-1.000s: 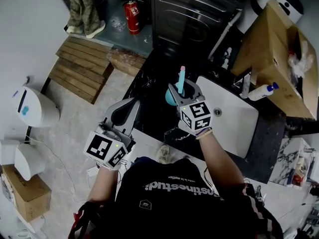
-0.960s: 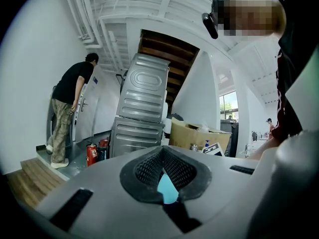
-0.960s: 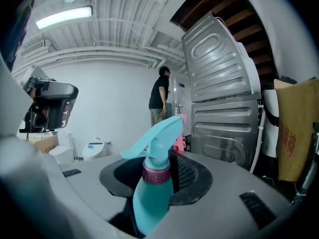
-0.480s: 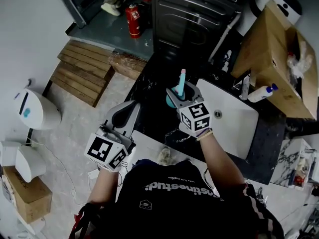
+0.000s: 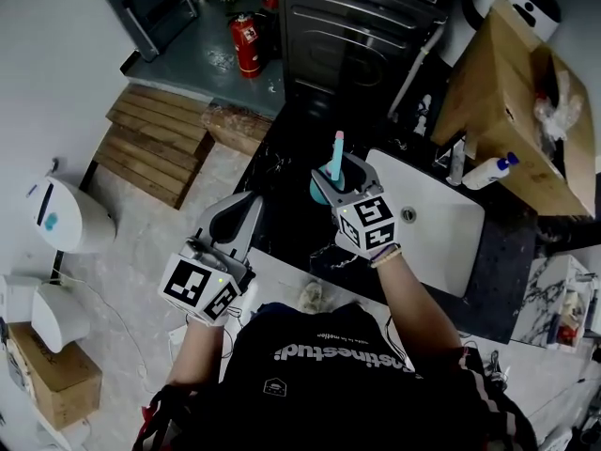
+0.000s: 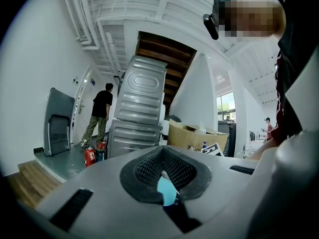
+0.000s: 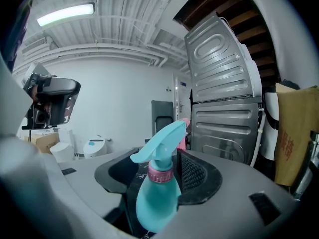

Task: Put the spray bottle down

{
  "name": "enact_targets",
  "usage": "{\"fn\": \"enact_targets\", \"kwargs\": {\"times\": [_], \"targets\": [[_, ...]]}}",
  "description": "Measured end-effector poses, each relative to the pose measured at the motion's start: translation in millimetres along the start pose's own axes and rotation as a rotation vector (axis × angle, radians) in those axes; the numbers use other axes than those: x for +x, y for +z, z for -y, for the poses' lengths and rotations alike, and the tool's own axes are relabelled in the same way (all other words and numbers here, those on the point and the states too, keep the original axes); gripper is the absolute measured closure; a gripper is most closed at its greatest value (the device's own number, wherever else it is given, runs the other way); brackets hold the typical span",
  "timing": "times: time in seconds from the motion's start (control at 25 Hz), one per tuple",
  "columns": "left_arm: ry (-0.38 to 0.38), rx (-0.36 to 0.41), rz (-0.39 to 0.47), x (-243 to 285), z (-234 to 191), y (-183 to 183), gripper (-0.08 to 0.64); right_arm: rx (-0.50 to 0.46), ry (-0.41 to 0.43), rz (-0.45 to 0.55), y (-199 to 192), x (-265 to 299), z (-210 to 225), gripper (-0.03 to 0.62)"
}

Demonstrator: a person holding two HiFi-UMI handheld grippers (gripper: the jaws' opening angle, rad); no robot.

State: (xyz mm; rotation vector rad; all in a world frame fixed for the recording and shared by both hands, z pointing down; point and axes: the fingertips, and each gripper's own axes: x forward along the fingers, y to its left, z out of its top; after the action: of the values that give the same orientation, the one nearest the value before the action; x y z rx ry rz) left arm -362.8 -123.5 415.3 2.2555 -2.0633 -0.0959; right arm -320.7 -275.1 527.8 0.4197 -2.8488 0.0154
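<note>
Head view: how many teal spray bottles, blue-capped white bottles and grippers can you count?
Teal spray bottle: 1
Blue-capped white bottle: 1
Grippers: 2, left gripper and right gripper
Total: 4

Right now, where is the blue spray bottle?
Head view: the spray bottle stands on the dark counter left of the white sink, between the right tongs, which have just been opening.

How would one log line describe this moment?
right gripper: jaws have just been opening, spray bottle upright between them | left gripper: shut, empty | step: letting go of bottle
</note>
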Motion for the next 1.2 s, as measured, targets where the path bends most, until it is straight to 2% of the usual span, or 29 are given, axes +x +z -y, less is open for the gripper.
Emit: {"fn": "enact_targets", "kwargs": {"times": [0.64,0.92,1.2], "targets": [[-0.069,0.017,0.012,16.1,24.8,7.1,0.546,0.01,-0.055,0.036,8.1,-42.3,5.6,0.339],[-0.133,0.024,0.013,35.6,50.3,9.1,0.545,0.016,-0.102,0.055,8.9,-78.0,17.3,0.337],[-0.232,0.022,0.004,66.9,90.1,9.0,0.545,0.036,-0.177,0.068,6.3,-126.0,38.9,0.337]]}}
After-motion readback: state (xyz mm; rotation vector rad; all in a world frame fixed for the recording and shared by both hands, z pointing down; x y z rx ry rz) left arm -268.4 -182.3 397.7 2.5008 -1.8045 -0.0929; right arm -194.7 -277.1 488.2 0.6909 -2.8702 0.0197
